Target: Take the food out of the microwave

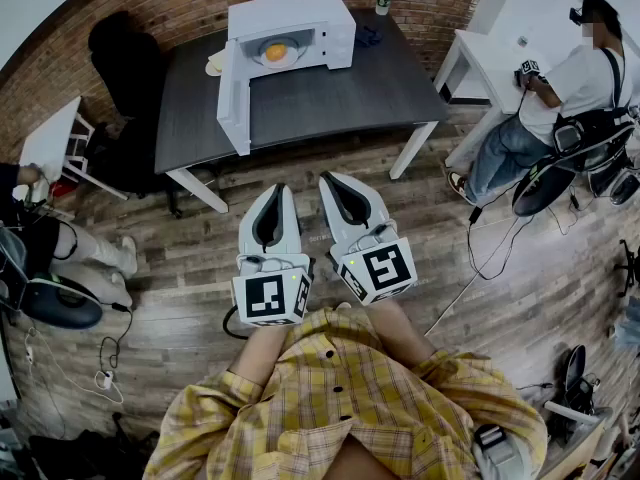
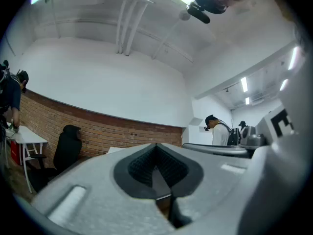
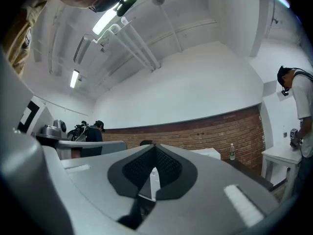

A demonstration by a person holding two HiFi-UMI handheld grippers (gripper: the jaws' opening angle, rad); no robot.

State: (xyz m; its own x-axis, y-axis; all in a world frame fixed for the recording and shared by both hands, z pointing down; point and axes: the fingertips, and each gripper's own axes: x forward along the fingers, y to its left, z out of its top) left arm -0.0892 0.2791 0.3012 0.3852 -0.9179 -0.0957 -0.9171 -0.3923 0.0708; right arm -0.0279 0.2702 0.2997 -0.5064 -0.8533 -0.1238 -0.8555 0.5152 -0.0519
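a white microwave (image 1: 300, 20) was found standing upright at the far edge of a dark table (image 1: 330, 93), towards the table's left half. its door (image 1: 234, 93), hinged on the left side, was seen swung wide open, so that the lit cavity was exposed. the food (image 1: 278, 52), a round yellow-orange portion, was observed lying on a pale plate (image 1: 263, 57) on the cavity floor. finer detail of the food could not be made out.
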